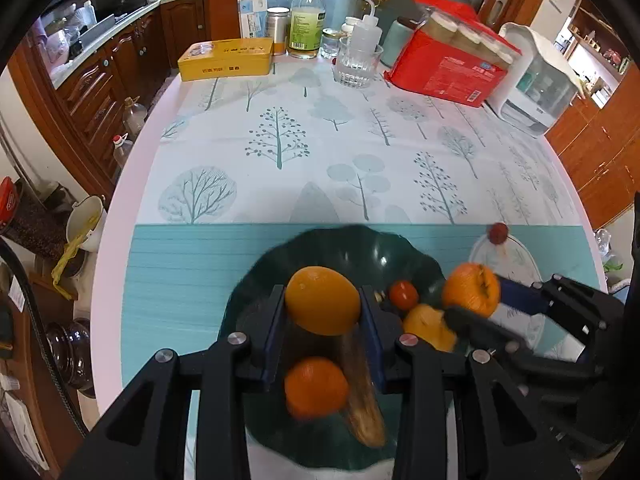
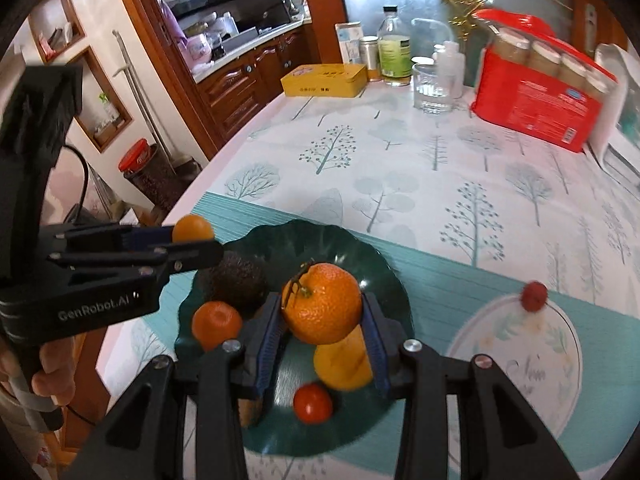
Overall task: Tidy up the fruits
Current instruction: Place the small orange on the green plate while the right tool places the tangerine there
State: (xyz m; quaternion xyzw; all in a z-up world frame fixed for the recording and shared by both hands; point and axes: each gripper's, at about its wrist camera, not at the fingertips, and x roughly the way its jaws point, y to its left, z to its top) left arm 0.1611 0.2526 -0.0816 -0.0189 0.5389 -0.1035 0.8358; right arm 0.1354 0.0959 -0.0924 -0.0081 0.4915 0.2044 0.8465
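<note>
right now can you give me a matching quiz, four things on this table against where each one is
Things:
1. stemmed orange
2. smooth orange
3. red berry
4. tomato

Places:
A. lying in the green bowl
B. at the rim of the pale plate
C. in the left tongs
D. in the right tongs

Pairs: 1-D, 2-C, 3-B, 4-A
</note>
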